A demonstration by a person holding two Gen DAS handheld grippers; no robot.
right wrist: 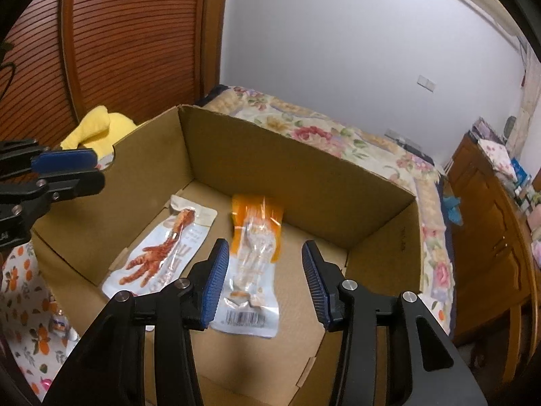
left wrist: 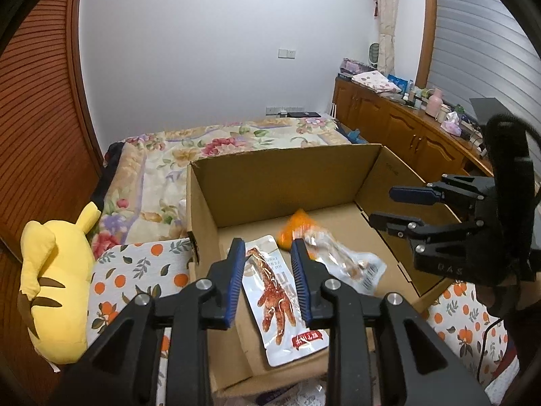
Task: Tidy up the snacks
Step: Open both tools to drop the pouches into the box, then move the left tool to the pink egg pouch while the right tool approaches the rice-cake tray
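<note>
- Fingers first: our left gripper [left wrist: 267,282] hangs over the near end of the cardboard box [left wrist: 270,172] with its blue pads apart and nothing between them.
- Directly below and ahead of it we see the chicken-foot packet [left wrist: 282,304], lying flat on the box floor, not touched by either pad.
- Our right gripper [right wrist: 265,282] is likewise spread wide and empty, poised above the box's near edge.
- Just under its left pad and stretching away from it lies the orange-topped packet [right wrist: 253,264], flat on the cardboard, with the chicken-foot packet beside it further to the left.
- Beyond both grippers the two packets sit side by side, nearly parallel, with bare box floor to the right of the orange one.
- We judge two snacks as already placed, and neither tool is carrying a third.
- Outside the box, low and to the left of our right gripper, a small wrapped item [right wrist: 61,324] rests on the orange-print cloth [right wrist: 23,304]; it may be another snack, but we cannot tell.
- At the bottom edge of the left wrist view some printed wrapping shows, too cut off to name.
- What remains, as far as we can see, is fetching any loose snacks from outside the box.
</note>
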